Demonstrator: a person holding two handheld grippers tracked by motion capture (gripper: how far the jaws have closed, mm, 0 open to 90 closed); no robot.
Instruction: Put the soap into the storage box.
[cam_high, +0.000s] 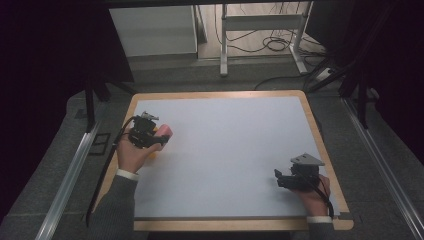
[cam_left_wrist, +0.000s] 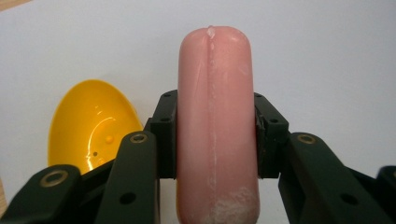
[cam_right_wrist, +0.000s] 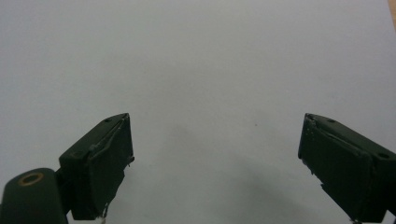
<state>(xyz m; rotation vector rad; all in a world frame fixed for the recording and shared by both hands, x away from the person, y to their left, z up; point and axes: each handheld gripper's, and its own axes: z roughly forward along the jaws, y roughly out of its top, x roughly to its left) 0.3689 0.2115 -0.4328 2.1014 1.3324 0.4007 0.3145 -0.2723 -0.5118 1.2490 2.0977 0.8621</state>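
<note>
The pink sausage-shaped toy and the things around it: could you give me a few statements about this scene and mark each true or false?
1. The left gripper clamps the pink sausage-shaped toy between its jaws. True.
2. The right gripper holds a yellow bowl. False: its jaws stand open over the bare white table top.
3. A glossy yellow plastic shell lies beside the pink toy. True.
4. Both hands are side by side. False: the left gripper is at the table's left edge, the right gripper near its right edge.

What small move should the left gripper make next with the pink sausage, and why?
Probably swing the left gripper toward the yellow bowl and lower the pink sausage into it: the jaws are clamped on the sausage, the bowl lies open beside it, and the right gripper stands open.
</note>
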